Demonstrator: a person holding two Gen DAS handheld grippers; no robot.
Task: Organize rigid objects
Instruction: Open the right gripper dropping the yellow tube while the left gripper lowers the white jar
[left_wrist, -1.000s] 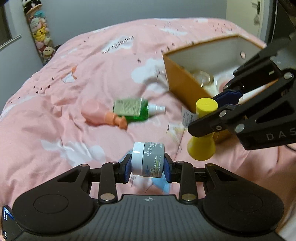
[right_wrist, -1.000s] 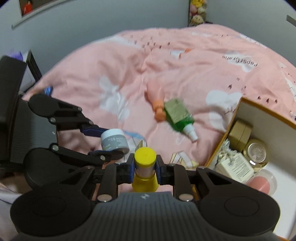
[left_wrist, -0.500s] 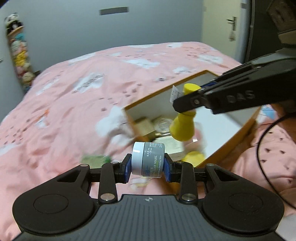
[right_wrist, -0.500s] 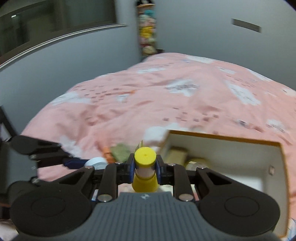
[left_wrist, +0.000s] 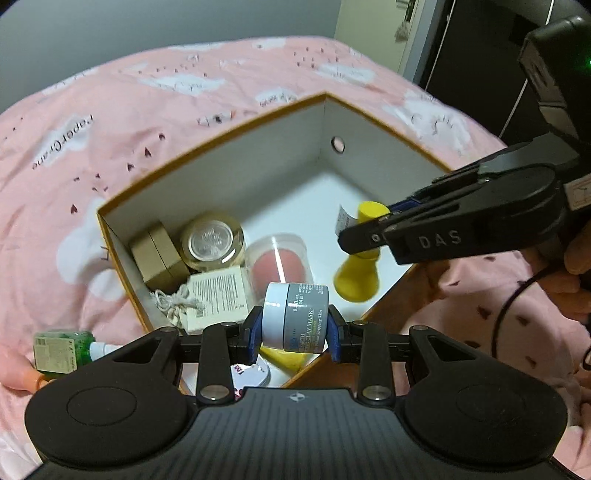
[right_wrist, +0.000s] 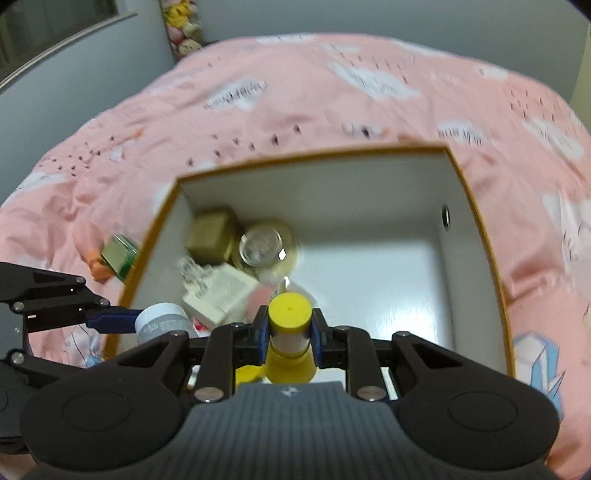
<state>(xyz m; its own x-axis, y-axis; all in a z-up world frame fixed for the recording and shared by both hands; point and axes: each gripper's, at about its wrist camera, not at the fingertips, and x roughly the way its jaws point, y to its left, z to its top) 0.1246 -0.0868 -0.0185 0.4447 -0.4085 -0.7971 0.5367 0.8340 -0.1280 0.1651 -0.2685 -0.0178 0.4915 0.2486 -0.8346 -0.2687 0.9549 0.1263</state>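
1. The grey clay-mask jar (left_wrist: 295, 316) is lying on its side between the blue pads of the left gripper (left_wrist: 295, 332), its axis running crosswise from pad to pad, white lid pointing to the left. The jaws are closing firmly on its two ends.
2. The yellow bottle (right_wrist: 290, 332) is standing upright in the right gripper (right_wrist: 289, 334), cap pointing up and flared base down; the jaws are pinching its neck just under the cap.
3. Both items are hanging over the open orange-rimmed box (left_wrist: 207, 147), the jar above its near corner and the bottle over the bare white floor.
4. Inside, crowding the left corner, are sitting a tan cube box (left_wrist: 159, 258), a gold-lidded glass jar (left_wrist: 214, 242), a printed white carton (left_wrist: 218, 297) and a clear case holding a pink sponge (left_wrist: 277, 262).
5. Outside the box's left wall, a green spray bottle (left_wrist: 61, 350) is lying on the pink duvet (left_wrist: 110, 122).
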